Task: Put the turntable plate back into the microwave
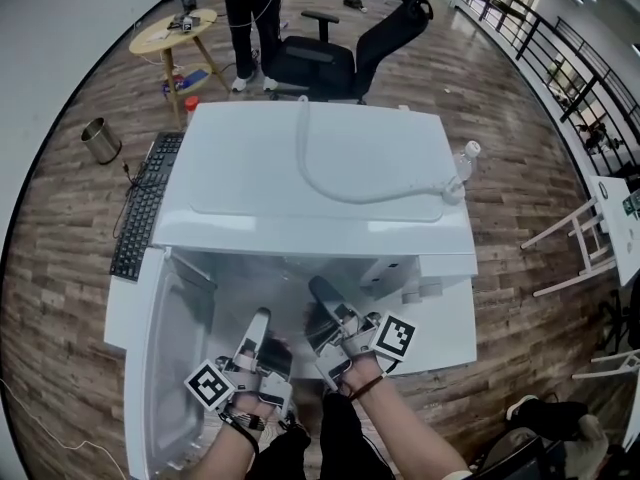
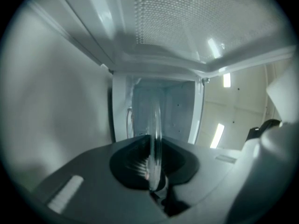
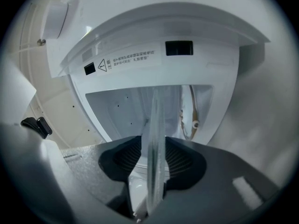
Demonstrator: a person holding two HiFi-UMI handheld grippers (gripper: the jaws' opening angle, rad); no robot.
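Observation:
The glass turntable plate (image 2: 155,125) shows edge-on in both gripper views, standing upright between the jaws. My left gripper (image 2: 156,166) is shut on its rim, and the ribbed pads (image 2: 135,164) press it from both sides. The plate (image 3: 156,139) also runs between the jaws of my right gripper (image 3: 156,164), which are open with a thin gap on the left side. In the head view the left gripper (image 1: 262,320) and right gripper (image 1: 322,292) reach side by side into the mouth of the white microwave (image 1: 320,218). Its door (image 1: 170,358) hangs open at the left. The clear plate is hard to make out there.
A white hose (image 1: 340,183) lies across the microwave's top. A black keyboard (image 1: 145,203) lies to its left and a water bottle (image 1: 466,158) stands at its right. Behind are an office chair (image 1: 340,58), a person standing (image 1: 250,18), a round side table (image 1: 175,33) and a metal bin (image 1: 100,140).

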